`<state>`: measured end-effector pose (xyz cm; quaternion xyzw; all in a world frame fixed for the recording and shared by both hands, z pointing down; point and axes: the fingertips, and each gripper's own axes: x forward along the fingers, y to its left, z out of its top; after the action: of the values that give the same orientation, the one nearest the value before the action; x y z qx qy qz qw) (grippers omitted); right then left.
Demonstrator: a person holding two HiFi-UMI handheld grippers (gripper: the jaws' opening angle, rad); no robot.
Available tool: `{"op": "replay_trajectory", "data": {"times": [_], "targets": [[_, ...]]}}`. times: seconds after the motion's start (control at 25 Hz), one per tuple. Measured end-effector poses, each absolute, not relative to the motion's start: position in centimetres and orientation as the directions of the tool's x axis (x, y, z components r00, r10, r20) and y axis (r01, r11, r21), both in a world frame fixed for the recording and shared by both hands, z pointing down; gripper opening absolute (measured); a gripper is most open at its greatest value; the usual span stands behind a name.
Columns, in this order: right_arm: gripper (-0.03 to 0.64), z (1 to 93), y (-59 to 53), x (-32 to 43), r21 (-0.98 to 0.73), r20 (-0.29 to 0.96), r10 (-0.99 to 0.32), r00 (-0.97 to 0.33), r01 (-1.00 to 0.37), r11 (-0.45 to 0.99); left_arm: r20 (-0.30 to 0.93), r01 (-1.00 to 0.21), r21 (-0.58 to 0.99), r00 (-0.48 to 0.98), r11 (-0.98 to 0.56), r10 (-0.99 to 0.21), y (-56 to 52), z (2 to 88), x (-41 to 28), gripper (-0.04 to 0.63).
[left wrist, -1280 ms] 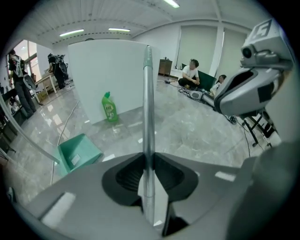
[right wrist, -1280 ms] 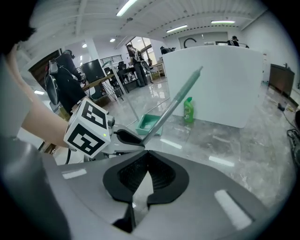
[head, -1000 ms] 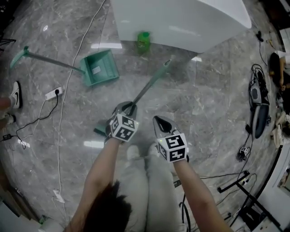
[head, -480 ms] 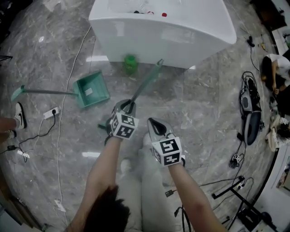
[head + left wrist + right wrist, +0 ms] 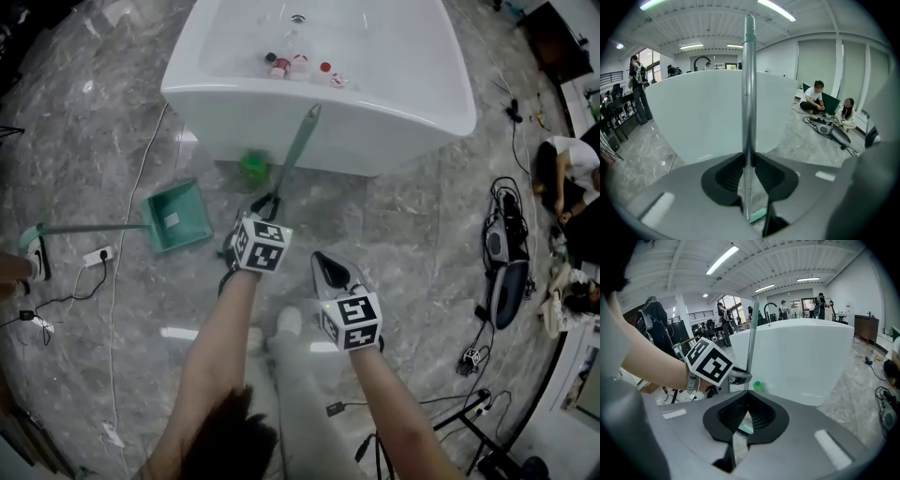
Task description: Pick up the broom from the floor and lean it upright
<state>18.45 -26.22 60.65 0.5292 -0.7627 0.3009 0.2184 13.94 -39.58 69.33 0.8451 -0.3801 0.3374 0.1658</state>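
Head view, broom (image 5: 296, 153): its thin handle ran from the left gripper up towards the white bathtub (image 5: 412, 112). The green tip lay over the tub's near wall in the picture, and I could not tell whether they touched.
Head view, left gripper (image 5: 269, 204): it was clenched on the lower part of the handle, with its marker cube facing the camera.
Head view, right gripper (image 5: 328, 269): it was just beside the left one and held nothing.
Head view, floor (image 5: 412, 225): grey marble carried a green dustpan (image 5: 176, 216) to the left and a green bottle (image 5: 253, 167) close to the tub's foot.
Left gripper view, broom (image 5: 749, 93): the handle stood upright down the middle of the frame, in front of the bathtub (image 5: 703, 117).
Left gripper view, fingers (image 5: 726, 176): the dark pads pressed on the handle from both sides.
Left gripper view, people: two sat on the floor at the right (image 5: 815, 97).
Right gripper view, fingers (image 5: 761, 416): the tips met, with nothing held between them.
Right gripper view, left gripper (image 5: 740, 376): it gripped the broom (image 5: 751, 333) well below the top, with the bathtub (image 5: 801, 362) and the green bottle (image 5: 758, 386) behind it.
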Motion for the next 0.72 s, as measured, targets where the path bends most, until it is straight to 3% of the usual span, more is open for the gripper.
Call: {"op": "replay_trajectory", "data": {"times": [0.72], "targets": [[0.002, 62.0, -30.2, 17.9, -0.278, 0.63, -0.711, -0.311, -0.946, 0.168, 0.728, -0.717, 0.027, 0.491, -0.697, -0.477, -46.7, 70.3, 17.5, 0.077]]}}
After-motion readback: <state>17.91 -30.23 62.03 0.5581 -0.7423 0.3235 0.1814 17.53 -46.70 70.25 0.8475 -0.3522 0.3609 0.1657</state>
